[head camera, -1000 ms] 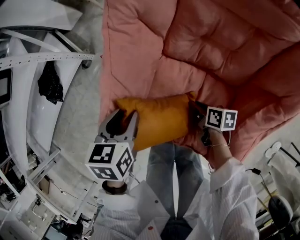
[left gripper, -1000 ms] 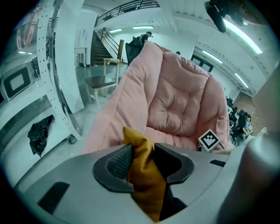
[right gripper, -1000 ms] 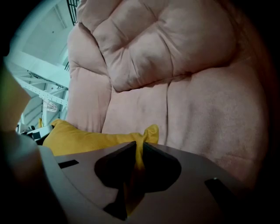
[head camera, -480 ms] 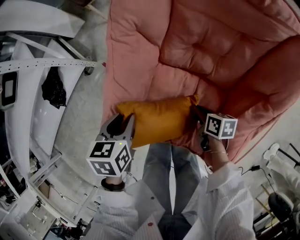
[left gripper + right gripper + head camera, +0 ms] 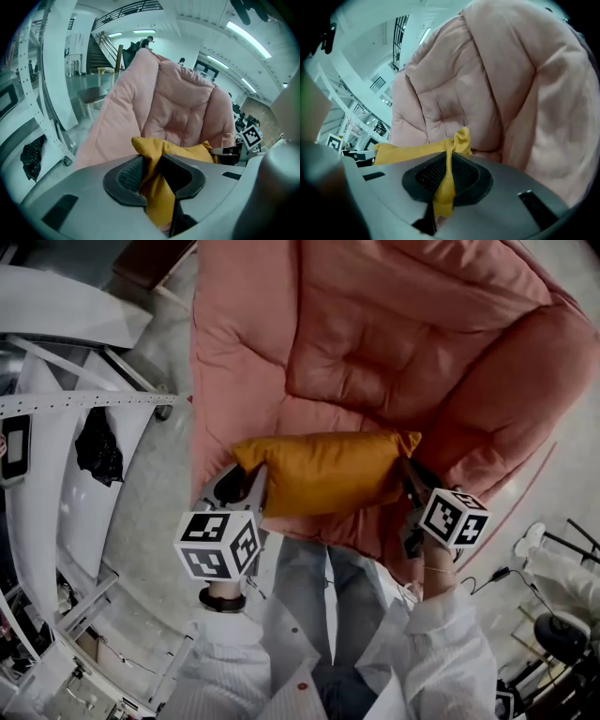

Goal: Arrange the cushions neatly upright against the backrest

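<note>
Between the two claws: one orange cushion [image 5: 323, 472], held before the pink chair [image 5: 487, 390], short of its backrest [image 5: 183, 108].
Long axis: runs straight from one claw to the other, side to side across the head view, with one broad face turned up to the camera.
Grip, left end: the left gripper [image 5: 246, 487] is clenched on a thick fold of cushion cloth bunched between its pads. Its jaws have just been closing.
Grip, right end: the right gripper [image 5: 411, 476] pinches the cushion's corner flat, and the corner tip pokes out past the jaws. These jaws too have just been closing.
Count: one cushion, two grippers, one chair.
Beyond the jaws: the quilted backrest rises behind the cushion, and the chair's puffed arm stands close beside the right gripper.
Outboard of the left gripper: a white metal frame [image 5: 84, 401] with one black bag [image 5: 98, 444] on it.
Behind the grippers: the person's white sleeves [image 5: 450, 643] and jeans [image 5: 319, 587].
</note>
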Tool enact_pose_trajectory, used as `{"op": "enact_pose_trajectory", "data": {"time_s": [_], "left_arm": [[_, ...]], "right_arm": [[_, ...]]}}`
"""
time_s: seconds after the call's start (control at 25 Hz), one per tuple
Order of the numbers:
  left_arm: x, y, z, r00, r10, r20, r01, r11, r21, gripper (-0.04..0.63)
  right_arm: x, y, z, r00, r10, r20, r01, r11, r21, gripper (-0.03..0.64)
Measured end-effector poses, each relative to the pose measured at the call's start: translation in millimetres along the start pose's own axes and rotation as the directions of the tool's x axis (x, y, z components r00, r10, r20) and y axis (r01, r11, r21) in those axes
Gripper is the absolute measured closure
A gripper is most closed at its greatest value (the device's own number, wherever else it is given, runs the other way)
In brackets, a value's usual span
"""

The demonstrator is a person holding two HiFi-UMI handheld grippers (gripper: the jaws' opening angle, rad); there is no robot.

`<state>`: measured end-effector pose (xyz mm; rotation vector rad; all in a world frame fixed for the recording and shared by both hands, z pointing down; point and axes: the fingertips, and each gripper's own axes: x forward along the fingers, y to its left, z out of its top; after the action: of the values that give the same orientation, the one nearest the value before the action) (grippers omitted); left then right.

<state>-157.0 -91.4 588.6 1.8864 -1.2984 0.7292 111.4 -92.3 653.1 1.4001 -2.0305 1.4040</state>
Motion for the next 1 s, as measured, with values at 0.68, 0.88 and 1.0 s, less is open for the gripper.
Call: {"op": "enact_pose_trajectory", "data": {"time_s": [0.68,0.88,1.0], "left_arm": [[73,-14,87,0.992,-0.122,-0.037,0.126,0.982,0.143,0.483],[95,-19,96,0.984,-0.169,-0.064,0.177,0.97,0.164,0.482],[113,-21,95,0.979,-0.189,-0.081,0.201,0.964,0.172,0.482]], "right_arm": [[-34,-9,75,0.964,-0.137,0.229,0.114,0.987,0.109,0.58],[-35,-20,82,0.949,-0.185,0.255,0.154,0.979,0.136,0.58],[-30,-31,83,0.944,-0.204,0.261,0.169,0.974,0.151,0.578]]}}
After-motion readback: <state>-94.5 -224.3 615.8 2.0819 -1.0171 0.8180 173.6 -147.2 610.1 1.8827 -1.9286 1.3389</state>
